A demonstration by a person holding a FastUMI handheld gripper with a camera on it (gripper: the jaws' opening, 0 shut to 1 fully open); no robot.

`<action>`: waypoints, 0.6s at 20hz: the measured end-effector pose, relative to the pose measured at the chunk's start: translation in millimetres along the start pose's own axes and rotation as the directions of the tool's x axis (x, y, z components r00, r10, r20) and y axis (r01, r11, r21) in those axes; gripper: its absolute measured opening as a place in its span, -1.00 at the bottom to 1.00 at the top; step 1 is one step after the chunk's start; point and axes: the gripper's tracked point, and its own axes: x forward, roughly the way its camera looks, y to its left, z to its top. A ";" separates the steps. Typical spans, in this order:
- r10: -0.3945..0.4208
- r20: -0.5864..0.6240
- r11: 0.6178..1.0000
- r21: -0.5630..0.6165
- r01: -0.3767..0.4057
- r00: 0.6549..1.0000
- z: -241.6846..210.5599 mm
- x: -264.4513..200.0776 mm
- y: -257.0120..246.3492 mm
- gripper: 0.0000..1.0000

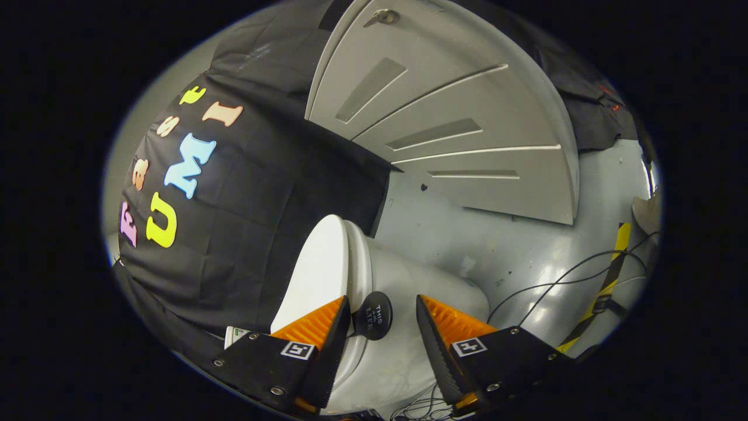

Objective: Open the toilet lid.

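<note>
The view is rolled sideways. A white toilet (421, 292) lies just ahead of my fingers, its lid (315, 275) resting flat against the rim. A round black tab (372, 316) sticks out from the lid's edge. My gripper (382, 301) is open, one finger on the lid side and the other on the bowl side, with the tab in the gap between them. The tab sits close to the lid-side finger (327, 324); I cannot tell whether they touch. The bowl-side finger (444, 327) stands apart from it.
The black cloth wall (251, 193) hangs behind the toilet. A grey door with slats (456, 117) stands beyond it. Black cables (561, 280) and a yellow-and-black tape strip (610, 275) lie on the grey floor (497, 240) beside the bowl.
</note>
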 end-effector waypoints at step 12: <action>0.046 -0.003 0.997 0.066 -0.045 0.999 1.6 4.5 18.3 -0.79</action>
